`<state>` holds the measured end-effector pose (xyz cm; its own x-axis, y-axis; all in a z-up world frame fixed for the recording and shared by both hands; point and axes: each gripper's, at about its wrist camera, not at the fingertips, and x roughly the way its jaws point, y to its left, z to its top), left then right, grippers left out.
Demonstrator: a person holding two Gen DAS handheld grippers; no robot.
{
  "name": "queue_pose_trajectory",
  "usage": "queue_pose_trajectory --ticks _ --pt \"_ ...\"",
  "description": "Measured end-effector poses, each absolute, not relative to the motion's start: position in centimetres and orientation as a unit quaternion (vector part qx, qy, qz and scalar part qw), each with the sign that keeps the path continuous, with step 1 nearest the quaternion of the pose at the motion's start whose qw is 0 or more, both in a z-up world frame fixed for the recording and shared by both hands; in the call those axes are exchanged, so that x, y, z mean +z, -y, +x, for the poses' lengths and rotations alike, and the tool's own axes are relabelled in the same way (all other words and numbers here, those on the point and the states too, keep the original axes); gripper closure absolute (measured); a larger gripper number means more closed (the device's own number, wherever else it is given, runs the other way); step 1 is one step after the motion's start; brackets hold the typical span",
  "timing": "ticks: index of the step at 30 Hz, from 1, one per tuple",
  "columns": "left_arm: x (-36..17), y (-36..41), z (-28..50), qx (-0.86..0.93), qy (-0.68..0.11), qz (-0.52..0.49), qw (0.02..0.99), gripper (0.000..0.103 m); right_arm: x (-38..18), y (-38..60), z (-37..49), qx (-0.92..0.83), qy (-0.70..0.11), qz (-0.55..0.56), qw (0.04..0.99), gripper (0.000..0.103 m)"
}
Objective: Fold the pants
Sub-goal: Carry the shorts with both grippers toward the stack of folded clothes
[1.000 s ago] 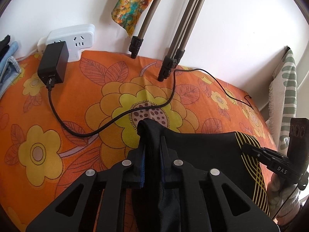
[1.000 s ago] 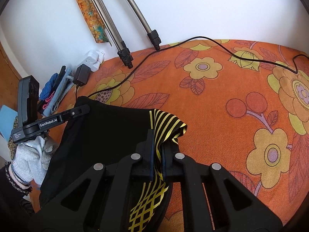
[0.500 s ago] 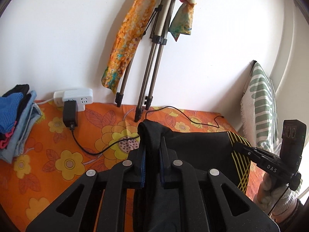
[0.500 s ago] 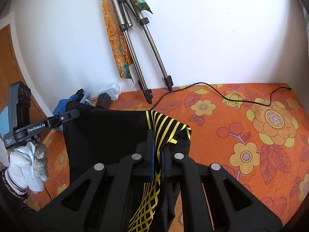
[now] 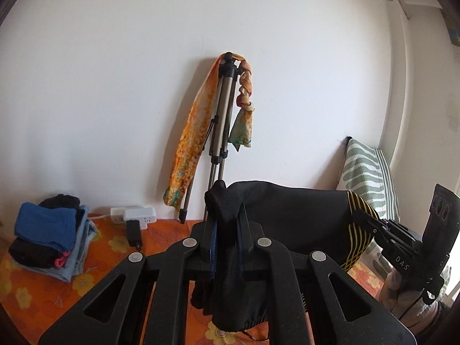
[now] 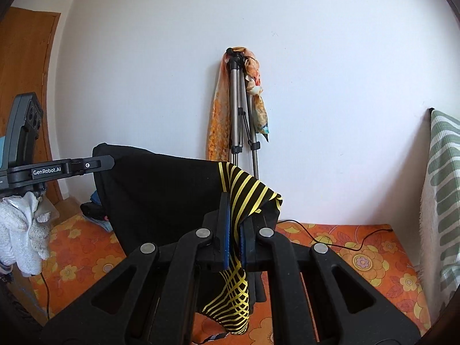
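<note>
The black pants (image 5: 287, 215) with yellow stripes hang stretched in the air between both grippers, well above the orange flowered bed (image 5: 26, 293). My left gripper (image 5: 225, 218) is shut on the plain black edge. My right gripper (image 6: 234, 215) is shut on the yellow-striped edge (image 6: 244, 192), and cloth hangs down below its fingers. The right gripper also shows at the right of the left wrist view (image 5: 371, 224). The left gripper also shows at the left of the right wrist view (image 6: 106, 162). The pants (image 6: 161, 192) hide the bed beneath them.
A tripod (image 5: 220, 143) draped with orange scarves leans on the white wall. A pile of folded clothes (image 5: 49, 235) lies at the bed's left. A white power strip (image 5: 135, 214) with a black charger and cable sits by the wall. A striped pillow (image 5: 368, 172) stands at right.
Both grippers have risen high with the pants, lifting them off the bed. The views have tilted up toward the wall, so the whole tripod now shows.
</note>
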<state>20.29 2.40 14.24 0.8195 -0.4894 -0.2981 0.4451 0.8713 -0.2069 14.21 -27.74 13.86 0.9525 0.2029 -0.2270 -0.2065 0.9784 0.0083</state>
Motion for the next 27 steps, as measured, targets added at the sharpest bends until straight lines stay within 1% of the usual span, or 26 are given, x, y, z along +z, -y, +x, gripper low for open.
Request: queue_pose_trajectory --ticks 5,14,27 --pt "16.4 -4.9 17.8 -0.226 -0.154 -0.049 0.961 0.094 16.6 24.6 11.9 0.115 -0.081 -0.022 0.990 0.098" --pt "17.6 -11.7 14.8 -0.180 -0.132 -0.051 0.973 0.094 18.5 17.3 10.7 0.162 -0.054 -0.031 0.985 0.098" --pt "18.1 -23.4 16.9 -0.089 -0.120 -0.082 0.985 0.094 18.7 3.9 14.7 0.225 -0.043 -0.072 0.971 0.098"
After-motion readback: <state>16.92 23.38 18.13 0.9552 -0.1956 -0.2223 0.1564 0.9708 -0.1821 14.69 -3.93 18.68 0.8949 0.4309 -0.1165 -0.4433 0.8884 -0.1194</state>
